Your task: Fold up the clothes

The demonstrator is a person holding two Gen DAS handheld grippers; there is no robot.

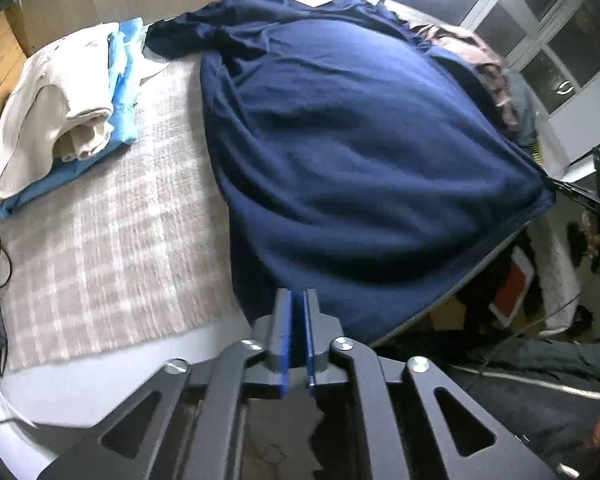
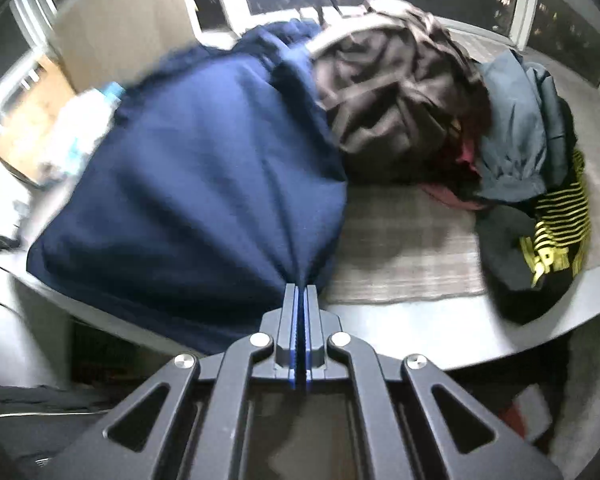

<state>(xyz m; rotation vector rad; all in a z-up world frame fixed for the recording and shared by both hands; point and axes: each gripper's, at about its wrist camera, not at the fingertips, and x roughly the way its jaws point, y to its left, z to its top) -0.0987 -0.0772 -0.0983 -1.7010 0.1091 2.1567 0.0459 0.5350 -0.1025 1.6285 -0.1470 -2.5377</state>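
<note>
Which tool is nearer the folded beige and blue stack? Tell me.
Left. The left tool, pinching the navy shirt, has the folded stack close on its left. The right tool grips the shirt's opposite corner, farther away.

Matt navy cloth garment (image 1: 360, 152), rough woven checked cover (image 1: 112, 248), matt black gripper fingers (image 2: 290, 320) with blue pads

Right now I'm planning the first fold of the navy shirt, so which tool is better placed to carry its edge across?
Probably the right tool: it is shut on the navy shirt, fabric bunched between its fingers. The left tool also looks closed at the hem, but its grip is less clear.
</note>
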